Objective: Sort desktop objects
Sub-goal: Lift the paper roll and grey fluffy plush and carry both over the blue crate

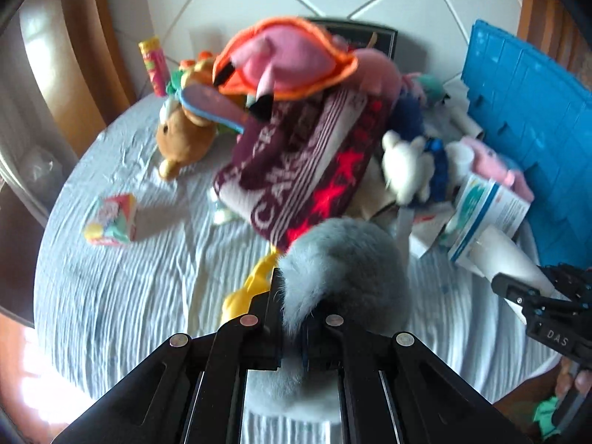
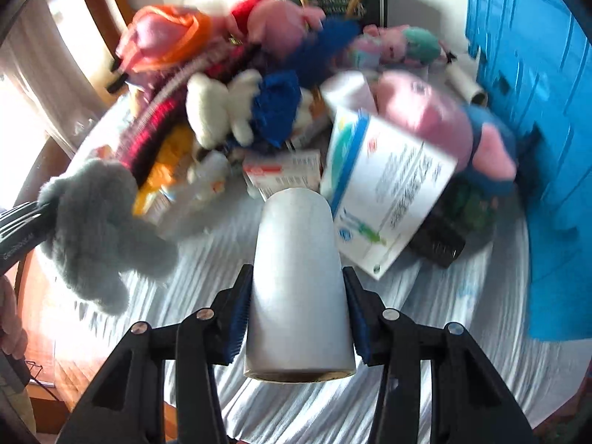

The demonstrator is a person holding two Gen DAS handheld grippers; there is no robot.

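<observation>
My left gripper (image 1: 294,296) is shut on a fluffy grey plush toy (image 1: 344,255), held above the table. The same toy (image 2: 96,229) hangs at the left of the right wrist view, with the left gripper (image 2: 22,229) dark at the frame edge. My right gripper (image 2: 297,273) is shut on a white roll (image 2: 298,229); the blue pads press both of its sides and it points away from me. In the left wrist view the right gripper (image 1: 532,296) and the roll (image 1: 499,251) show at the right edge.
A round table with a pale striped cloth (image 1: 129,296) carries a heap of plush toys, a maroon towel with red stars (image 1: 307,170), a brown bear (image 1: 185,140), a white-and-blue box (image 2: 384,185) and a small colourful packet (image 1: 111,218). A blue crate (image 2: 536,111) stands at the right.
</observation>
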